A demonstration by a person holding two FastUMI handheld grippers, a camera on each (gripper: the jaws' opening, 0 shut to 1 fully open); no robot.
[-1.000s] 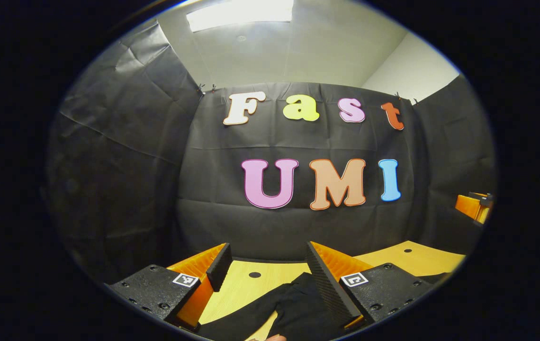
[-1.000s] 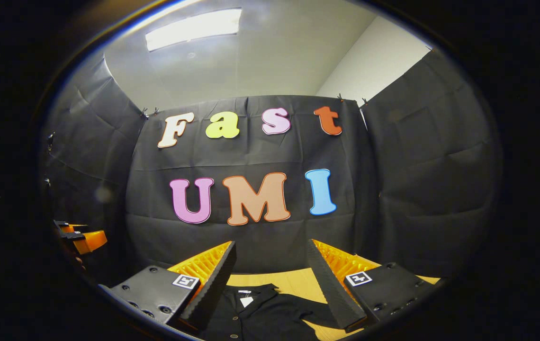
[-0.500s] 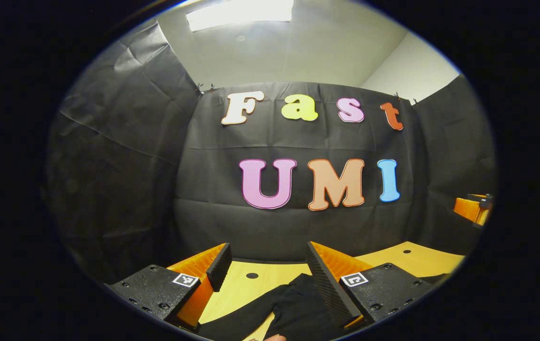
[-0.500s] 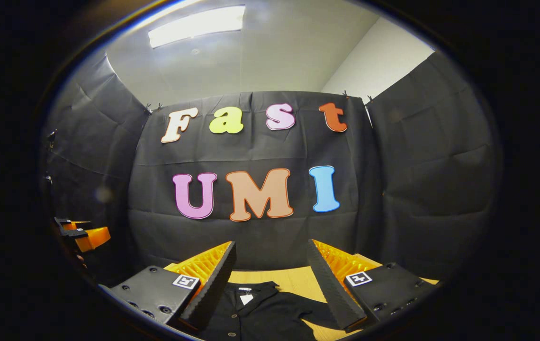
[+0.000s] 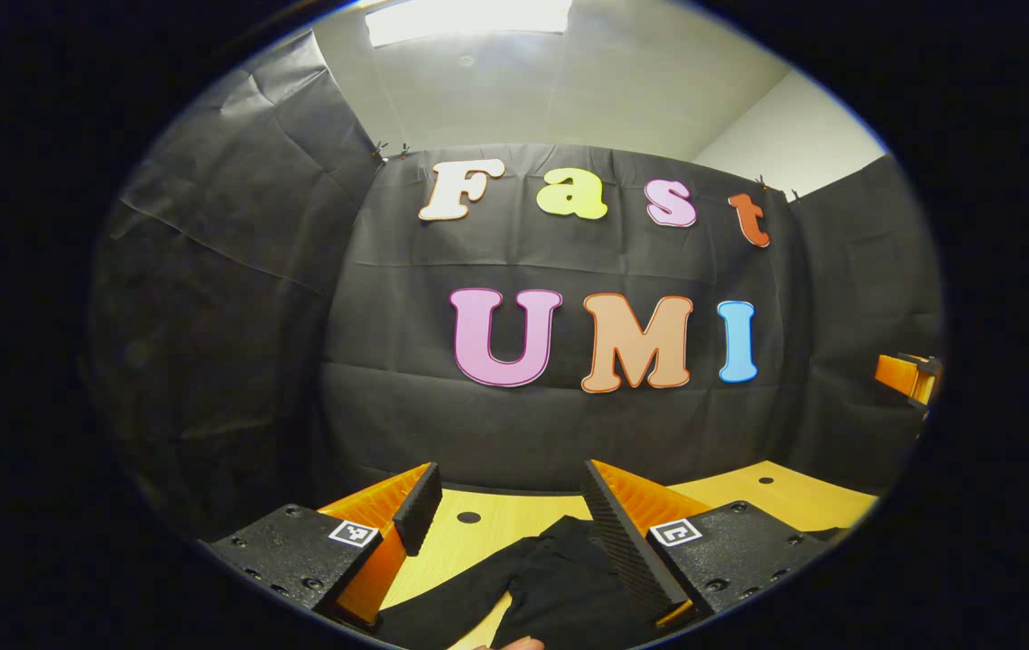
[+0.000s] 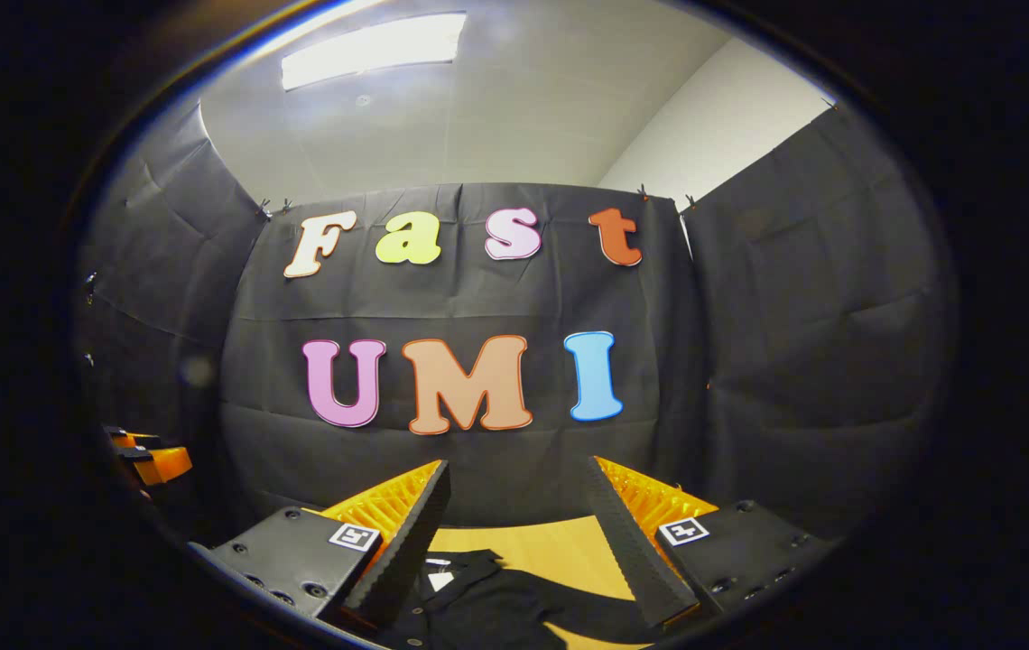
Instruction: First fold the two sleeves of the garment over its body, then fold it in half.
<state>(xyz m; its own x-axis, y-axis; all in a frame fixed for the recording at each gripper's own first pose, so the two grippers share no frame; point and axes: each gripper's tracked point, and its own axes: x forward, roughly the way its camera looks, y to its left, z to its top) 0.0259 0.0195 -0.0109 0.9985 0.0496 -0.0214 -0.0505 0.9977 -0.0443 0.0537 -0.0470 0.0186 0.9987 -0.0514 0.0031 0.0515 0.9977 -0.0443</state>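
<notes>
A black garment lies on a light wooden table. In the left gripper view one of its sleeves (image 5: 533,578) stretches between and below the fingers of my left gripper (image 5: 507,489), which hangs open above the cloth with nothing held. In the right gripper view the collar (image 6: 456,569) with a white tag and the button front lie beneath my right gripper (image 6: 514,487), open too and holding nothing. The other gripper's tip peeks in at the right edge (image 5: 907,379) of the left gripper view and at the left edge (image 6: 149,460) of the right gripper view.
The wooden table (image 5: 776,492) runs back to the black cloth wall, with small round holes (image 5: 468,517) in its top. Black cloth closes the booth on both sides. A fingertip (image 5: 514,643) shows at the bottom edge of the left gripper view.
Both views have shifted slightly: the left gripper has tilted down a little toward the sleeve, and the right gripper has swung to the right, so the collar now sits further left between its fingers.
</notes>
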